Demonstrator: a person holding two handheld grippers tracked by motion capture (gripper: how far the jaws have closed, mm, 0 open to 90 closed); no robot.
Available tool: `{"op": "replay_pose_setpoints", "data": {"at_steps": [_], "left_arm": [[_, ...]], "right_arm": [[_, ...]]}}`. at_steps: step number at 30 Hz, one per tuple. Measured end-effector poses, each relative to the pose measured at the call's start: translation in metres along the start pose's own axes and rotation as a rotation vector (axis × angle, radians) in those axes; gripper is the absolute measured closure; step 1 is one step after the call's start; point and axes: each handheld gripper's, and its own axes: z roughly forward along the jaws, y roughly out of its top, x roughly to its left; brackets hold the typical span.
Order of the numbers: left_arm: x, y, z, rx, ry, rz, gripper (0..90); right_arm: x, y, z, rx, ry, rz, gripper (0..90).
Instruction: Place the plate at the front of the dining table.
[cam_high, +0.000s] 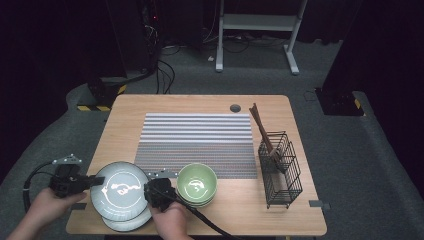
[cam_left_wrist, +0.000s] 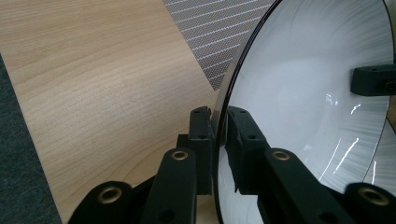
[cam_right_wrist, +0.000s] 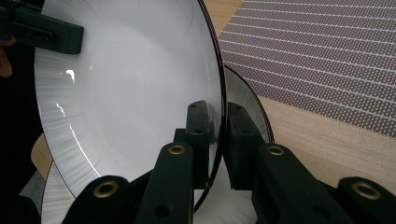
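plate (cam_high: 121, 191) | between both | left hand-held gripper (cam_high: 94, 182), right hand-held gripper (cam_high: 148, 192) clamped on opposite rims

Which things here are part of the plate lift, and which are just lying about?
In the job:
- top plate, clamped at opposite rims
- left gripper
- right gripper
- plate underneath

Lying about:
- green bowls
- striped mat
- wire basket
- chopsticks
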Motion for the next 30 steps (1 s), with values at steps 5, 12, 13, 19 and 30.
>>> {"op": "replay_pose_setpoints", "data": {"at_steps": [5,12,13,19,30], "left_arm": [[-0.001,-0.001,-0.002,-0.022,-0.006,0.012,80.4],[-0.002,0.003,-0.01,-0.044,0.005,0.038,80.2],[-0.003,0.004,-0.012,-0.048,0.001,0.032,80.1],[-0.004,0.011,-0.022,-0.082,0.003,0.048,79.5],[-0.014,0.023,-0.037,-0.16,-0.008,0.069,79.8]], "right_arm": [[0.0,0.001,-0.002,-0.005,-0.009,0.007,81.7],[0.004,0.004,-0.007,-0.018,-0.006,0.008,82.3],[0.005,0.005,-0.008,-0.024,-0.006,0.004,82.2],[0.012,0.013,-0.02,-0.055,-0.005,-0.022,82.2],[0.014,0.031,-0.043,-0.124,-0.008,-0.067,83.1]]}}
